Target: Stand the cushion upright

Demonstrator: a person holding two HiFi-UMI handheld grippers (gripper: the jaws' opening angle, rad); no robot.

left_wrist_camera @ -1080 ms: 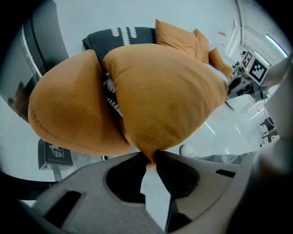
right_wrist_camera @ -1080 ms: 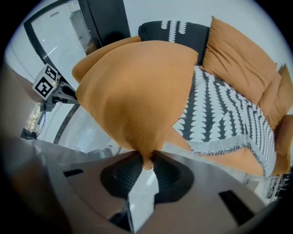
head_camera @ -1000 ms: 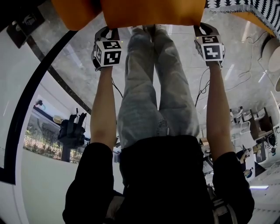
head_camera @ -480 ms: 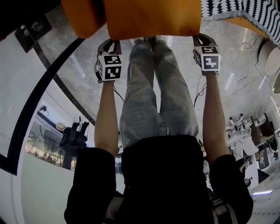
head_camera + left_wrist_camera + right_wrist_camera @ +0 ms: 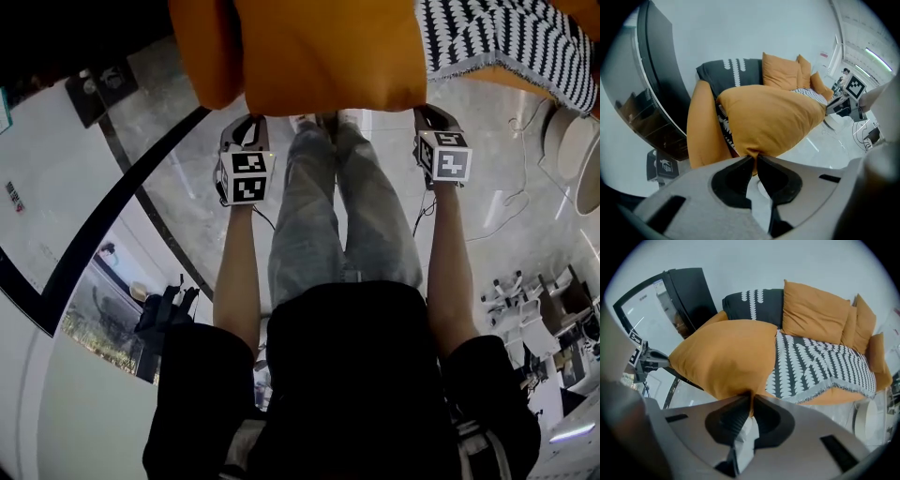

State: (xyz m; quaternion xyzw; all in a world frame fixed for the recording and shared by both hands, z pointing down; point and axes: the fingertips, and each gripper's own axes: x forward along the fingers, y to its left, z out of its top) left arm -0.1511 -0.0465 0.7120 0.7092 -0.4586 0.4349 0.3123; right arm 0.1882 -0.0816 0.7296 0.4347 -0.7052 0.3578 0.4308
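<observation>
A plump orange cushion [image 5: 328, 52] hangs across the top of the head view, held up by its lower edge. My left gripper [image 5: 246, 124] is shut on the cushion's lower left corner, and in the left gripper view the fabric [image 5: 768, 122] is pinched between the jaws of that gripper [image 5: 754, 159]. My right gripper [image 5: 427, 114] is shut on the lower right corner; the cushion [image 5: 726, 357] bunches where this gripper [image 5: 751, 399] bites it. Both pairs of jaws have just been closing, with the cushion's edge between them.
Behind the cushion is a sofa with a black-and-white patterned throw [image 5: 820, 366], orange back cushions [image 5: 813, 310] and a dark pillow [image 5: 754, 303]. A second orange cushion [image 5: 701, 126] leans at the left. Below lie a glossy floor with a black stripe [image 5: 122, 216] and cables [image 5: 511, 197].
Both grippers have risen together, lifting the cushion by its lower edge. The view has shifted, so more of the cushion and throw shows at the top.
</observation>
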